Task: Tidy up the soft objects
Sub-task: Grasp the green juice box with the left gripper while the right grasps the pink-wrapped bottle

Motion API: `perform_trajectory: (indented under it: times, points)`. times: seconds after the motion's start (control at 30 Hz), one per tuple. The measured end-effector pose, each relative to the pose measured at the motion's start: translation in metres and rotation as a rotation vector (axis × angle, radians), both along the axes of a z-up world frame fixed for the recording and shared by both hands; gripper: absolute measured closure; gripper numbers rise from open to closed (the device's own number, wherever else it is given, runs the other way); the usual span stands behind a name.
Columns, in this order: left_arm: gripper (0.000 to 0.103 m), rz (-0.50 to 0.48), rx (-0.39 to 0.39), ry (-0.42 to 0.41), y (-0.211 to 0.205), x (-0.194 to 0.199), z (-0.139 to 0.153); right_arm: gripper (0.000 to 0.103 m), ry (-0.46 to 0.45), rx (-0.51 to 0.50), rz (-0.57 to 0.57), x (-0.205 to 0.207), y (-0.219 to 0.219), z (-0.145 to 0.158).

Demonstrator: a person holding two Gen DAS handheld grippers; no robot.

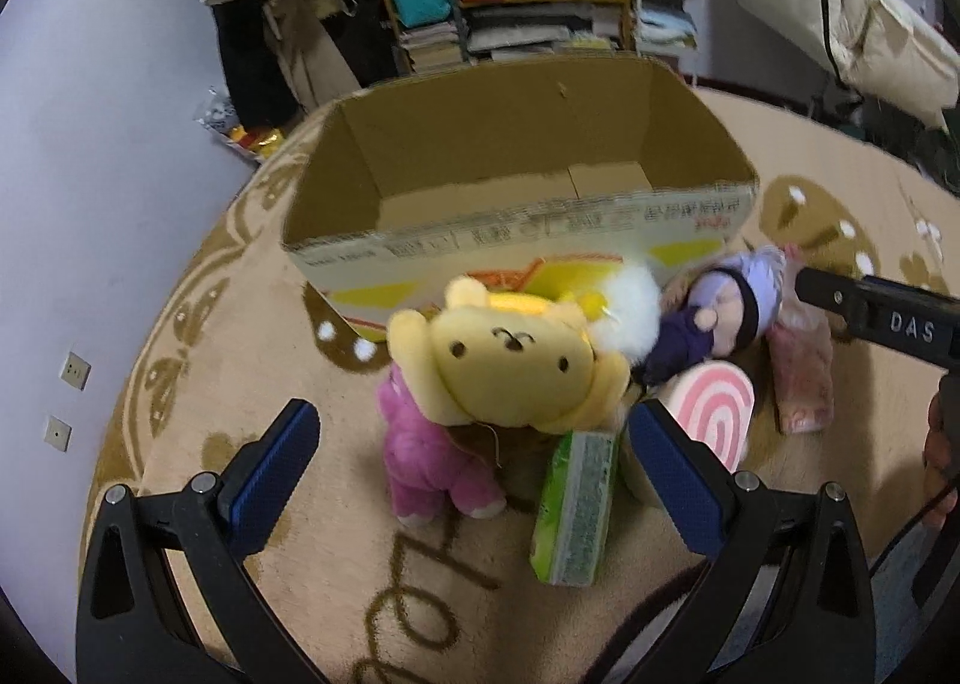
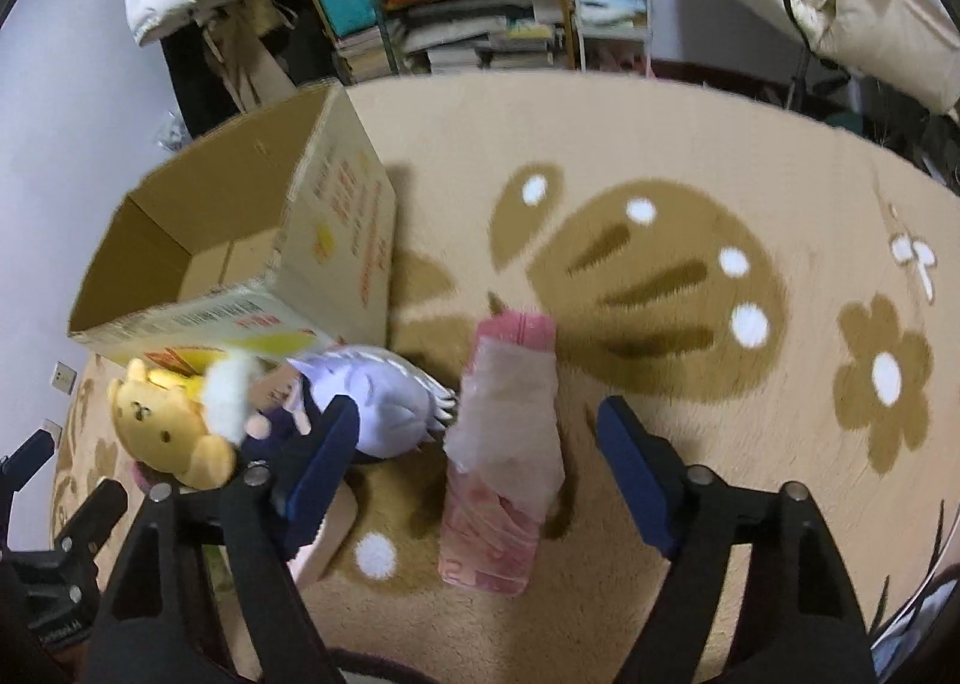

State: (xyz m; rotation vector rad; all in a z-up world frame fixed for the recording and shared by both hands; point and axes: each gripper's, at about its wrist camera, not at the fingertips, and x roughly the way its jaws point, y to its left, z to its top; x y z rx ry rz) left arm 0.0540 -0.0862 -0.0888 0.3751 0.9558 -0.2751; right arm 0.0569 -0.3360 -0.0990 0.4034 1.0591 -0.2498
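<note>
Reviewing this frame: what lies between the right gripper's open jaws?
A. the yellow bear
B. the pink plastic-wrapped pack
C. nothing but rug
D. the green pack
B: in the right wrist view the pink plastic-wrapped pack lies on the rug between the right gripper jaws, which stand apart from it on both sides.
</note>
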Motion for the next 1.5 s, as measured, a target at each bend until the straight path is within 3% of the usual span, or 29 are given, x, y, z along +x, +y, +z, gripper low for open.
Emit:
perform_trajectory:
  times: [0.3, 0.87, 0.97, 1.07, 1.2, 1.37, 1.5]
  points:
    - [0.001, -0.026, 0.053, 0.088, -0.01, 0.007, -0.027, 0.02, 0.095, 0.015, 0.002, 0.007, -0.002, -0.024]
    - [0.001, -0.042, 0.102, 0.168, -0.019, 0.011, -0.053, 0.02, 0.121, 0.089, 0.005, 0.005, -0.012, -0.036]
    - [0.001, -0.04, 0.101, 0.179, -0.018, 0.011, -0.055, 0.03, 0.142, 0.101, 0.005, 0.002, -0.015, -0.039]
    - [0.001, -0.042, 0.097, 0.188, -0.016, 0.011, -0.057, 0.033, 0.153, 0.112, -0.004, -0.004, -0.017, -0.042]
    - [0.014, -0.049, 0.08, 0.219, -0.017, 0.01, -0.059, 0.05, 0.177, 0.132, -0.007, -0.004, -0.02, -0.052]
    - [0.023, -0.039, 0.061, 0.242, -0.016, 0.011, -0.061, 0.05, 0.184, 0.131, -0.005, -0.002, -0.024, -0.059]
    - [0.049, -0.058, 0.016, 0.287, -0.017, 0.008, -0.061, 0.048, 0.195, 0.119, 0.007, 0.006, -0.023, -0.068]
